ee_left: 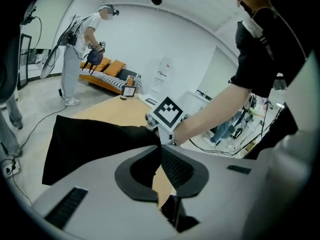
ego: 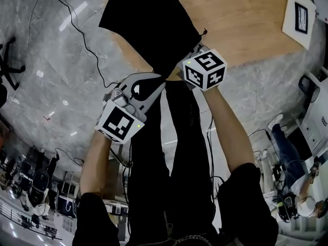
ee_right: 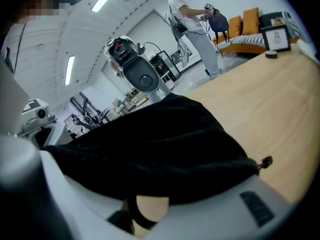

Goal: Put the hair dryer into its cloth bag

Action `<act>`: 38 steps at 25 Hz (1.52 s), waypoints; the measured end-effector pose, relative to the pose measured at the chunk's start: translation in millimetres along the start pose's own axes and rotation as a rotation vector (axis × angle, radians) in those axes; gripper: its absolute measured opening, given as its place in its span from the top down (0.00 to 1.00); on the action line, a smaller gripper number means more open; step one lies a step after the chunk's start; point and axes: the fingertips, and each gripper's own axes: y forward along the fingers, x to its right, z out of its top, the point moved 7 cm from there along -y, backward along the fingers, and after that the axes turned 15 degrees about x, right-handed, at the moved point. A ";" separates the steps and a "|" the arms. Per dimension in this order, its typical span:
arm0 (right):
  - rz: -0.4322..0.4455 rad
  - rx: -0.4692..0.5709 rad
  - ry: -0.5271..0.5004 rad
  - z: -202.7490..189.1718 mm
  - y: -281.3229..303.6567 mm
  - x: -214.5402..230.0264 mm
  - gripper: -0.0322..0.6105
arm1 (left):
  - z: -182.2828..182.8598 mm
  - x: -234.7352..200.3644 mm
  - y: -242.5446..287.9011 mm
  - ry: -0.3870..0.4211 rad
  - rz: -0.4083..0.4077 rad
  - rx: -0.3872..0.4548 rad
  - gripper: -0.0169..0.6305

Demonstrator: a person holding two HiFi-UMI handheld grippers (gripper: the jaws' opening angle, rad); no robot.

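A black cloth bag [ego: 148, 24] hangs spread out above the near edge of the wooden table [ego: 246, 19], held up by one edge. My left gripper [ego: 162, 81] comes in from the lower left and is shut on that edge; in the left gripper view the cloth [ee_left: 90, 144] runs in between its dark pads [ee_left: 182, 166]. My right gripper [ego: 179, 72] pinches the same edge right beside it. In the right gripper view the bag [ee_right: 160, 139] fills the gap between the jaws, and its drawstring knot [ee_right: 267, 160] dangles at the right. No hair dryer shows in any view.
A framed print [ego: 300, 14] lies at the table's far right corner. A black cable [ego: 77, 29] snakes over the grey floor at the left. Another person [ee_left: 82, 49] stands by an orange sofa [ee_left: 107, 69] across the room. Equipment racks [ee_right: 145, 74] stand behind.
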 end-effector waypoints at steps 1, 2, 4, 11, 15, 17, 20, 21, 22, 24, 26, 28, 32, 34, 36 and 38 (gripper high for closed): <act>-0.002 -0.004 0.017 -0.3 0.3 4.3 0.70 | 1.6 -2.4 -0.6 -0.006 0.011 0.008 0.93; -0.008 -0.014 0.025 -1.2 -0.2 8.4 0.68 | 2.2 -4.4 -1.2 -0.013 0.026 0.014 0.93; -0.032 -0.046 0.010 -4.3 -2.8 15.3 0.62 | 1.4 -7.8 -1.6 -0.031 0.062 0.017 0.93; -0.149 0.024 -0.025 7.9 -30.9 40.6 0.55 | -13.5 -25.4 -0.2 0.004 0.217 -0.064 0.93; -0.274 0.068 -0.066 18.3 -53.3 57.8 0.55 | -25.0 -17.8 12.5 0.016 0.190 -0.127 0.93; -0.355 0.090 -0.095 19.2 -61.7 66.1 0.60 | -33.6 -13.0 23.9 0.019 0.165 -0.171 0.93; -0.453 0.074 -0.095 15.9 -70.2 78.0 0.74 | -44.0 -4.9 36.9 0.054 0.128 -0.229 0.93; -0.452 0.056 -0.085 13.5 -70.0 79.7 0.74 | -46.4 -2.9 38.9 0.064 0.121 -0.243 0.93; -0.441 0.033 -0.077 10.3 -69.4 80.6 0.74 | -49.3 -1.0 40.6 0.072 0.115 -0.256 0.93; -0.406 -0.025 -0.054 0.9 -69.7 81.1 0.74 | -56.1 3.2 44.2 0.081 0.104 -0.278 0.93; -0.368 -0.069 0.003 -8.8 -72.5 78.9 0.81 | -62.3 7.0 46.4 0.075 0.097 -0.283 0.93; -0.349 -0.068 0.065 -14.9 -76.5 75.7 0.84 | -67.7 8.5 48.3 0.067 0.098 -0.283 0.93; -0.323 -0.009 0.244 -28.2 -86.1 70.3 0.84 | -69.8 12.5 54.5 0.061 0.107 -0.272 0.93; -0.299 0.017 0.343 -37.9 -86.7 66.8 0.84 | -69.0 14.2 57.0 0.048 0.107 -0.264 0.93; -0.274 0.036 0.395 -41.9 -83.9 62.2 0.89 | -69.2 14.5 59.3 0.046 0.105 -0.262 0.93; -0.256 0.044 0.379 -39.5 -80.4 57.4 0.90 | -68.8 14.7 61.0 0.054 0.102 -0.256 0.93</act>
